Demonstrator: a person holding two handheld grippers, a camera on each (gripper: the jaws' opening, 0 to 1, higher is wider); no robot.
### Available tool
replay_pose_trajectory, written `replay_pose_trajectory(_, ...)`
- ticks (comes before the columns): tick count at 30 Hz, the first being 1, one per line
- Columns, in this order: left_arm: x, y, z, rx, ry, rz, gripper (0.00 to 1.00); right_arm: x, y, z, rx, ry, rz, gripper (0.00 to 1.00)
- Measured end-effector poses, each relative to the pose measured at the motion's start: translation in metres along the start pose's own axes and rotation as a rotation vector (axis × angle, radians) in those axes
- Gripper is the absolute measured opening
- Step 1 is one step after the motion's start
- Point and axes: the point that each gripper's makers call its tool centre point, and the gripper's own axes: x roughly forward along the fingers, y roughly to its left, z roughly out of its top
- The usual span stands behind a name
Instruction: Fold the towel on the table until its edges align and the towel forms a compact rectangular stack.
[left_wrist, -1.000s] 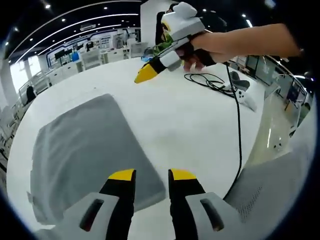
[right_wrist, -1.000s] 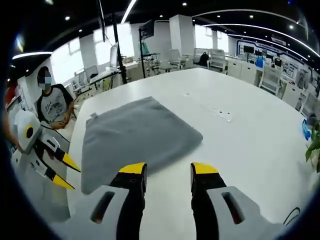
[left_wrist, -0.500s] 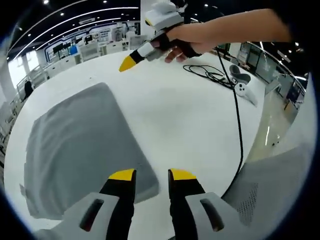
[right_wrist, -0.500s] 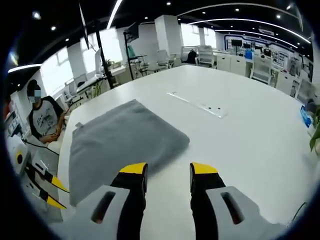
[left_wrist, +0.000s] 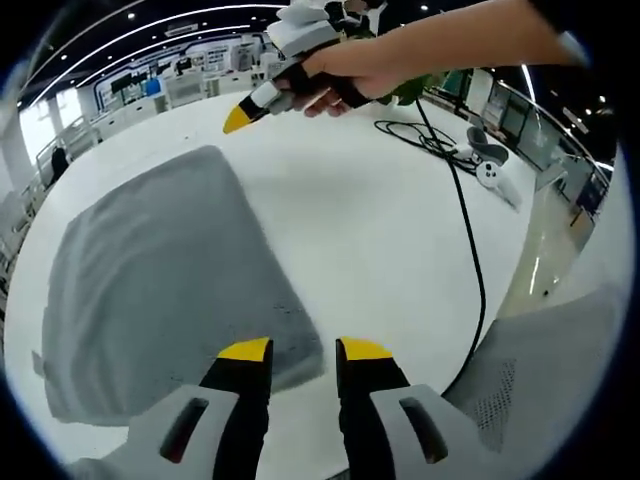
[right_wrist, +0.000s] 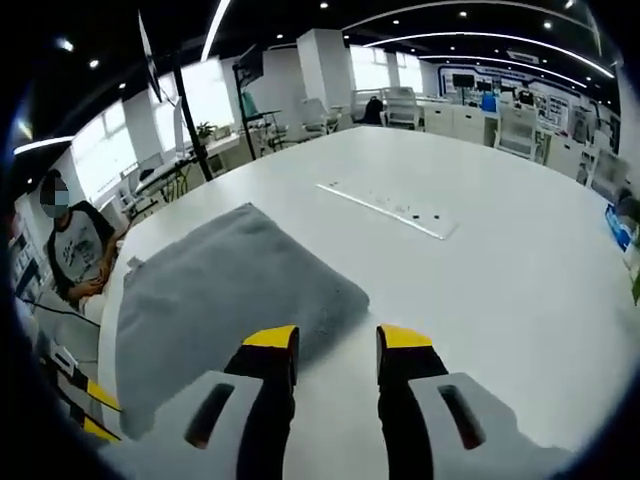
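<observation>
The grey towel (left_wrist: 150, 270) lies flat and folded on the white table (left_wrist: 380, 230), and I also see the towel (right_wrist: 220, 300) from its other side. My left gripper (left_wrist: 305, 350) hovers open just over the towel's near right corner, with nothing between its yellow tips. A hand holds my right gripper (left_wrist: 240, 118) above the towel's far corner. In the right gripper view, my right gripper (right_wrist: 336, 338) stands open at a towel corner, holding nothing. The left gripper (right_wrist: 92, 412) shows at the lower left edge.
A black cable (left_wrist: 465, 200) runs across the table's right side to a white controller (left_wrist: 490, 178). Grey mesh fabric (left_wrist: 530, 380) sits at the lower right. A person (right_wrist: 70, 250) sits beyond the table edge. A metal strip (right_wrist: 390, 208) lies set in the tabletop.
The right gripper has travelled toward the towel's far corner, and both cameras have closed in on the towel. The towel has not shifted. Both grippers stay open.
</observation>
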Motion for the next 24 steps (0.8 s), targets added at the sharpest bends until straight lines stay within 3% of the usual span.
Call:
replay_pose_trajectory(20, 0.008, -0.002, -0.014, -0.014, 0.041, -0.010, 0.25, 0.057, -0.009, 0.001, -0.011, 0.041, -0.014, 0.27)
replay_pose_trajectory(24, 0.010, 0.000, -0.015, -0.001, 0.047, -0.004, 0.24, 0.066, -0.016, -0.005, -0.041, 0.065, -0.044, 0.21)
